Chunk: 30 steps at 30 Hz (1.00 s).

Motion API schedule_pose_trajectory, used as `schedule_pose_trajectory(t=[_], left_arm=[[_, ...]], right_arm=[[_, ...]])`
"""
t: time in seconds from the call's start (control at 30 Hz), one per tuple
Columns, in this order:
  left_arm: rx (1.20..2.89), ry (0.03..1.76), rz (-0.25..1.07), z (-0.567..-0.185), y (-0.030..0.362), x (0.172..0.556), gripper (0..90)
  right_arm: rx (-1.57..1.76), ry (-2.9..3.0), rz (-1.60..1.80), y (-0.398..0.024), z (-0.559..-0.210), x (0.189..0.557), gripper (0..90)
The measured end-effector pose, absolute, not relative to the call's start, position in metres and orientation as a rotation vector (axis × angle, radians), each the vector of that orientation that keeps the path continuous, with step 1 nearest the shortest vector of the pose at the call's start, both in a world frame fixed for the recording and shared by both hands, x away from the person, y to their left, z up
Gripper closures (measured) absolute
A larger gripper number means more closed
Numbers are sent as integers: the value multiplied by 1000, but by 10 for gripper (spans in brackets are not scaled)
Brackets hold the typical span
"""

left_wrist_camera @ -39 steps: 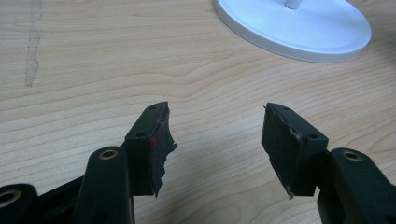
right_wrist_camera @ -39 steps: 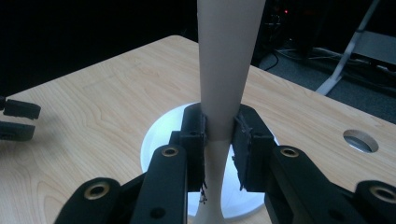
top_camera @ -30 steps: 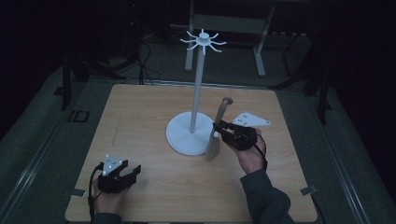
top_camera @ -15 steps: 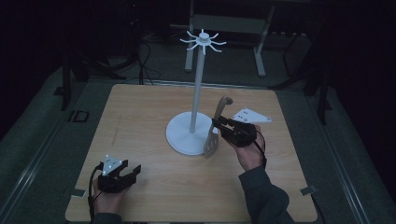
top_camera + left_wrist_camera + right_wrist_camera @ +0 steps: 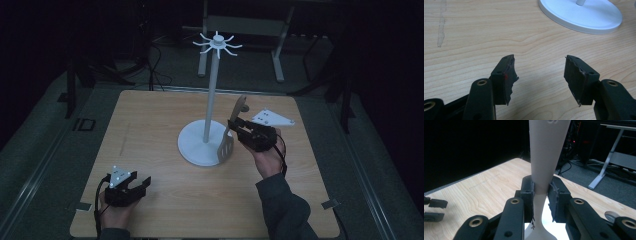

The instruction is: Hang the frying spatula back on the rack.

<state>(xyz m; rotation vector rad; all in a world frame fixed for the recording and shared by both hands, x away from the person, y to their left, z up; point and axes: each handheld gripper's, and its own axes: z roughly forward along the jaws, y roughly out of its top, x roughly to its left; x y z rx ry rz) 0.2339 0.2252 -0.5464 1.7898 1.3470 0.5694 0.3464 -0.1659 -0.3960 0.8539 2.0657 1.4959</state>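
Here, the pale wooden counter (image 5: 150,130) carries a white stand (image 5: 209,105): a round flat base, a slim upright pole, and a crown of short curved hooks at the top. The base sits a little right of the counter's middle.

The right gripper (image 5: 235,127) is held beside the stand's base, on its right, with a hand (image 5: 266,159) and a dark sleeve behind it. Its jaws are closed on the handle of a beige slotted spatula (image 5: 231,134). In the high view the spatula stands nearly upright, its slotted blade down over the right edge of the base and its handle end rising above the gripper, leaning slightly right. In the right gripper view, the spatula (image 5: 544,165) passes between the two black jaws at its narrow neck, widening upward out of the top of the picture.

The left gripper (image 5: 141,183) rests low at the counter's near left corner, well apart from the stand. In the left gripper view its jaws stand wide apart with nothing between them, bare wood under them, and the stand's base (image 5: 584,13) lies ahead toward the upper right.
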Motion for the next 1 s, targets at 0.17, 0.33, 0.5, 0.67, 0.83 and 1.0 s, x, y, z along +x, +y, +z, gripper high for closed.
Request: schedule_pose_trajectory(t=[0.17, 0.33, 0.5, 0.67, 0.83, 1.0], left_arm=[[1791, 1348, 569, -546, 225, 234, 423], [1792, 1348, 569, -546, 225, 234, 422], [1788, 1348, 569, -546, 225, 234, 422], [1790, 1346, 569, -546, 225, 234, 422], [1790, 1347, 569, -546, 225, 234, 422], [1789, 1347, 570, -546, 225, 234, 422]], right_arm=[[851, 2062, 1507, -166, -389, 350, 751], [842, 2053, 1520, -166, -380, 351, 751], [834, 2052, 1521, -165, -374, 353, 751], [843, 2046, 1528, -165, -368, 357, 751], [846, 2040, 1537, -164, -362, 361, 751], [846, 2042, 1536, -163, -357, 365, 751]])
